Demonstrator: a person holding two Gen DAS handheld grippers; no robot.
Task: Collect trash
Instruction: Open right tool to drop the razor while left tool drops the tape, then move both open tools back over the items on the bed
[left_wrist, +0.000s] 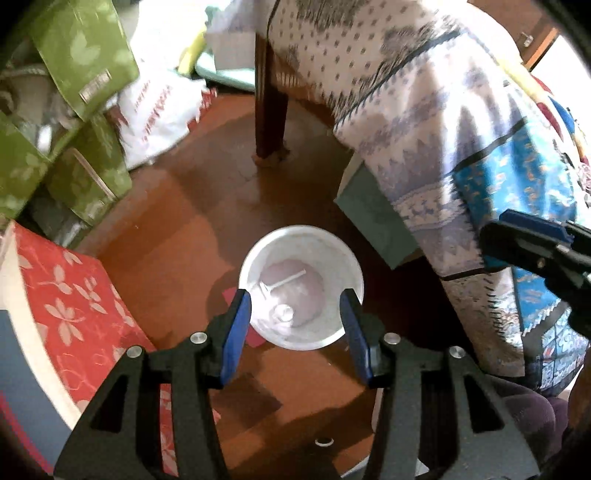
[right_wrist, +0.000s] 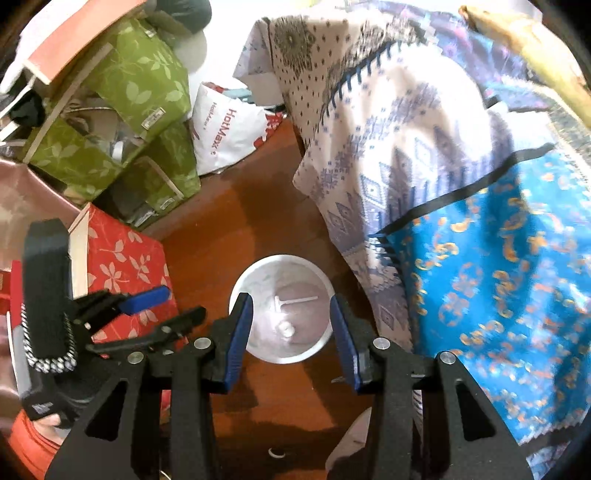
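the left tongs (left_wrist: 295, 325) are spread wide and hold nothing. the white bin (left_wrist: 301, 236) stands upright on the brown floor (left_wrist: 207, 206), straight ahead of them and below, and its round mouth fills the gap between the two blue pads (left_wrist: 236, 332). the bin has no long axis; it is round, so the approach angle matters little, only the height above the rim. inside it lie a few small white pieces, one like a short stick (left_wrist: 286, 278) and one like a small cap (left_wrist: 284, 314).

the right tongs (right_wrist: 291, 328) are spread also and empty, and the bin (right_wrist: 280, 264) sits between their pads in almost the same way. i judge both hands nearly equally near to the bin, both above it, so nothing is being dropped now; the next piece of trash must first be found.

the left view shows a table leg (left_wrist: 269, 110) behind the bin and a grey-green box (left_wrist: 373, 218) under the patterned cloth (left_wrist: 406, 92), just beside the bin. the right view hides these, but it shows the left tongs from the side (right_wrist: 147, 314), also with the fingers apart, over a red box (right_wrist: 122, 254), and a white shopping bag (right_wrist: 225, 129) near the green boxes (right_wrist: 122, 92). no loose trash on the floor is clear in either view.
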